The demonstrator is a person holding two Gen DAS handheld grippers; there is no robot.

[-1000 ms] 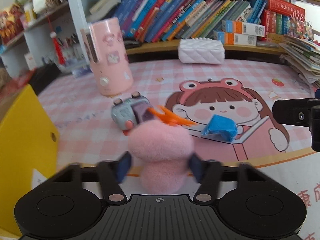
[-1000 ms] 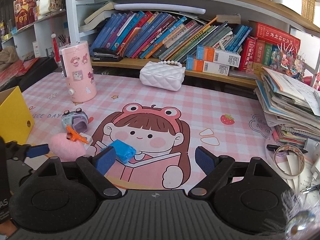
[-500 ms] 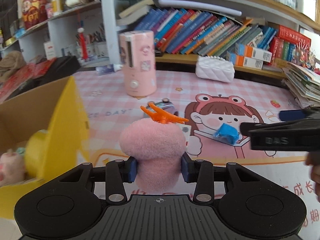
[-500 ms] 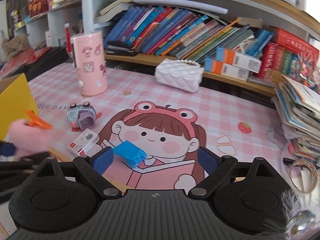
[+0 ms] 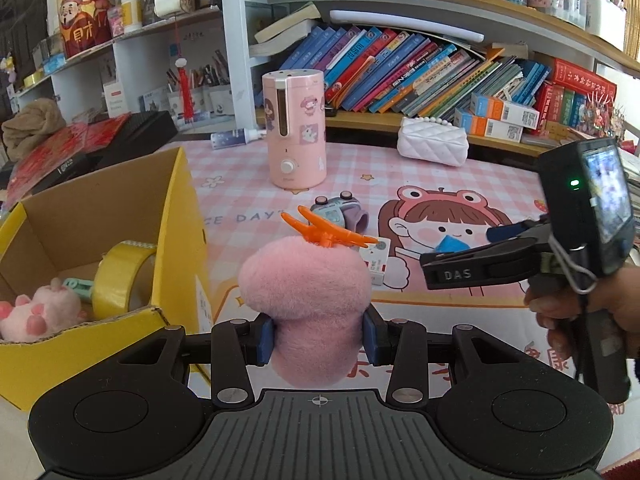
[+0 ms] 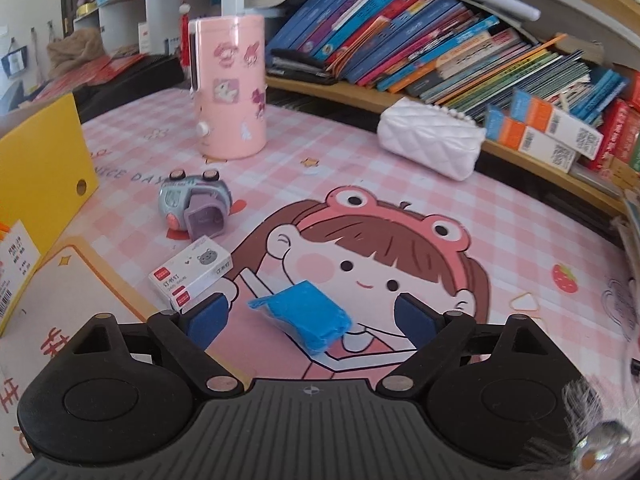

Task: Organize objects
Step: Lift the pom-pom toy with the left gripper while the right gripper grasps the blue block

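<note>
Right wrist view: the right gripper [image 6: 310,316] is held apart, having just narrowed slightly, with the blue packet [image 6: 304,314] lying flat between its pads, untouched, long axis diagonal. Beyond, the left gripper [image 5: 318,334] is clamped on a pink plush [image 5: 306,300] beside the yellow box [image 5: 120,320].

Tabletop [image 6: 500,216] beneath my jaws: pink checked mat with a cartoon girl.
Resting directly on it: pink canister [image 6: 230,88], white quilted purse [image 6: 430,142], toy camera [image 6: 196,202], small white box [image 6: 192,274], blue packet [image 6: 306,314], yellow cardboard box [image 5: 176,216].
</note>
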